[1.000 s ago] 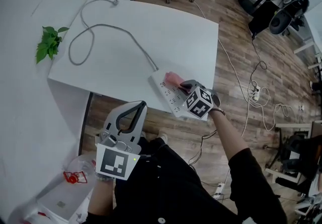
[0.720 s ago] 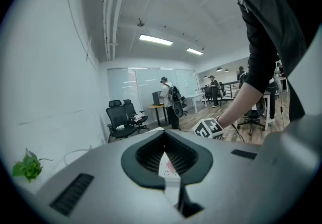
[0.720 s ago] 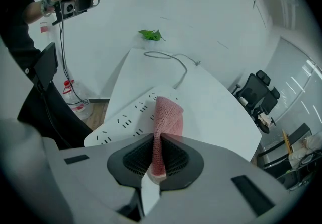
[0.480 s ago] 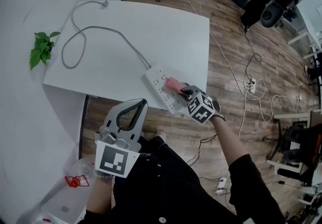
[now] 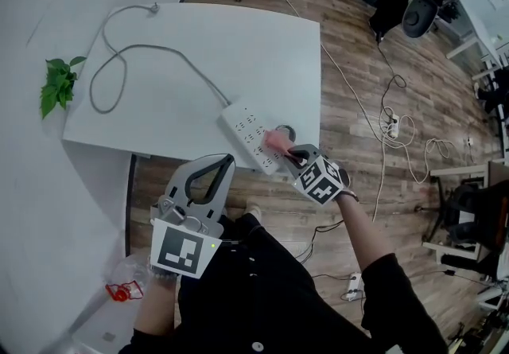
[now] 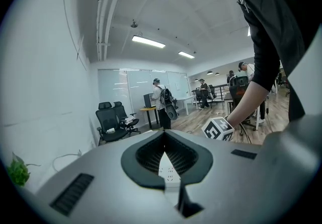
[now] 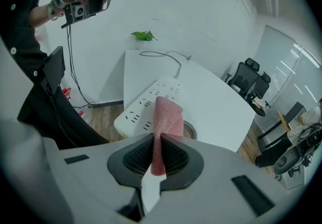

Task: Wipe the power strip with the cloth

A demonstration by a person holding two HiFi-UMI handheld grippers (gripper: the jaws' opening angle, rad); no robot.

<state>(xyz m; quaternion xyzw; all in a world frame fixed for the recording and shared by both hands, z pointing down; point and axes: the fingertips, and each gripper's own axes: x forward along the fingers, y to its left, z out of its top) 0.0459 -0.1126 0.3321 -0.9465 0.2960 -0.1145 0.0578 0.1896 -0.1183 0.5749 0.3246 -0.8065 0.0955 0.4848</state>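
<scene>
**Tool state.** The right tool (image 7: 155, 143) is clenched on the pink cloth (image 7: 168, 116), with the folded fabric pinched between both jaws. The left tool (image 6: 164, 136) has its jaws together and grasps nothing. The strip shows only through the gap behind its tips.

**Location of parts.** The power strip (image 5: 245, 128) lies flat at a corner of the white table (image 5: 238, 50). Its grey cable (image 5: 159, 46) runs from its far end across the table. The free end of the cloth rests on top of the strip near the end opposite the cable, next to a round metal insert (image 7: 191, 130) in the table just beside the strip. The left tool is held off the table, on the person's side of the strip and well apart from it.

**Progress.** Cloth and strip are in contact, so the wipe appears to be under way. No view shows which parts are already clean. As a judgement, the stretch toward the cable end is left to cover.
</scene>
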